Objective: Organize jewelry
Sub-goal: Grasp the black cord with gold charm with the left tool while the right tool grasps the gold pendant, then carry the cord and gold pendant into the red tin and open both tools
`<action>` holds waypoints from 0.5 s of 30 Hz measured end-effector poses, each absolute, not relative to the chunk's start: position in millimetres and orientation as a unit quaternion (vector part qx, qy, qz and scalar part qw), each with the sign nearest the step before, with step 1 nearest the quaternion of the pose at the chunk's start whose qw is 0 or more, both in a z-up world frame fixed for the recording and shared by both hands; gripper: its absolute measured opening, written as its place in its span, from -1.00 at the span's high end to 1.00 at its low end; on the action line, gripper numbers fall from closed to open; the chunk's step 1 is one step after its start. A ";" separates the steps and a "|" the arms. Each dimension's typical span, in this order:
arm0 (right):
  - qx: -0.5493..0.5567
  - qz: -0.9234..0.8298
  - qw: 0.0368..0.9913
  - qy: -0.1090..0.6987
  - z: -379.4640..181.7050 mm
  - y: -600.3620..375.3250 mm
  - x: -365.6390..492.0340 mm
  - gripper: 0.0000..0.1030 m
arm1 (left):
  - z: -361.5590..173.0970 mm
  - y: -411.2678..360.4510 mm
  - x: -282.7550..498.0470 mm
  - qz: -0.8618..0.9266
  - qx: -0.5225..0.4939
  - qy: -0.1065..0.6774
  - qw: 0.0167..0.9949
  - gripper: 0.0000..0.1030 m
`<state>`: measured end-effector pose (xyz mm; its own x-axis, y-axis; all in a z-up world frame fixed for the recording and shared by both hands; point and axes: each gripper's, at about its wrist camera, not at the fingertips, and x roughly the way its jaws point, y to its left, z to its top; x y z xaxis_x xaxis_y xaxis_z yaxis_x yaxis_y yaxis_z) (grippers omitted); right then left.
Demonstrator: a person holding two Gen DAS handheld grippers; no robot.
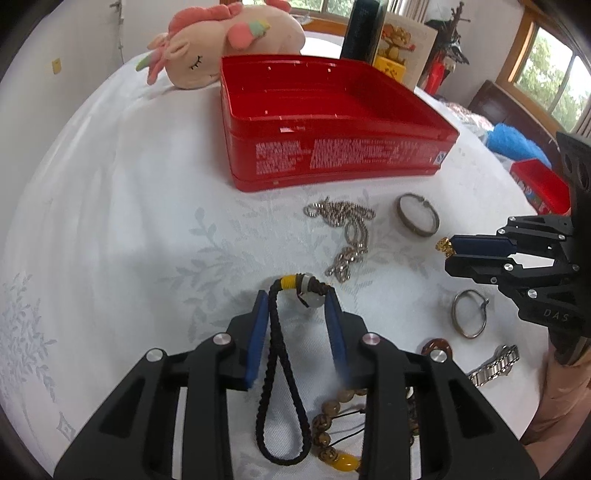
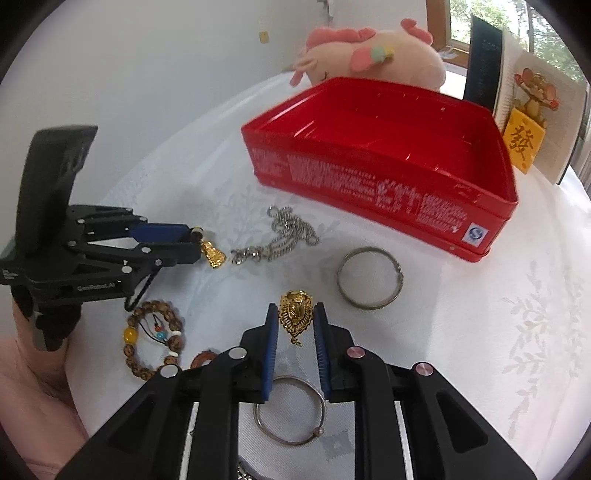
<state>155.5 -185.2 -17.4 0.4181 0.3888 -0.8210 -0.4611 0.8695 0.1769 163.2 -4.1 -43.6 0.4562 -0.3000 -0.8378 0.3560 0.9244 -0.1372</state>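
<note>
My left gripper (image 1: 297, 301) is shut on the top of a black braided cord necklace (image 1: 273, 354). Its loop hangs between the fingers, and its gold pendant (image 2: 212, 254) dangles at the tips in the right wrist view. My right gripper (image 2: 295, 314) is shut on a gold lion-head ornament (image 2: 295, 317) just above the white tablecloth. An open red tin (image 1: 332, 155) stands behind both, with nothing visible inside. On the cloth lie a silver chain (image 1: 343, 229), a grey bangle (image 1: 421, 232), a thin silver hoop (image 2: 288, 441) and a wooden bead bracelet (image 2: 133, 358).
A metal watch (image 1: 495, 363) and a small brown ring (image 1: 436, 345) lie near the table's front edge. A pink plush toy (image 1: 221, 40), a black box (image 1: 362, 29) and a cartoon card (image 2: 532, 110) stand behind the tin. A person's hand holds each gripper.
</note>
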 end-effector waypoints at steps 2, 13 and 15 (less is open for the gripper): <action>-0.032 0.252 0.845 0.471 -13.8 -187.7 154.8 0.64 | -39.5 -3.5 162.1 -0.192 0.024 0.479 0.856 0.45; -0.010 0.252 0.853 0.457 0.0 -196.8 154.9 0.64 | -13.2 0.1 158.2 -0.183 -0.001 0.456 0.871 0.55; -0.002 0.251 0.855 0.454 3.1 -200.3 155.0 0.64 | -5.9 0.1 156.6 -0.182 0.000 0.449 0.875 0.55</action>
<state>155.0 -200.3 3.1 0.4624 0.4279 -0.7766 -0.4310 0.8739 0.2249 156.6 0.1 -5.9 0.5299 -0.3191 -0.7857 0.3190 0.9335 -0.1640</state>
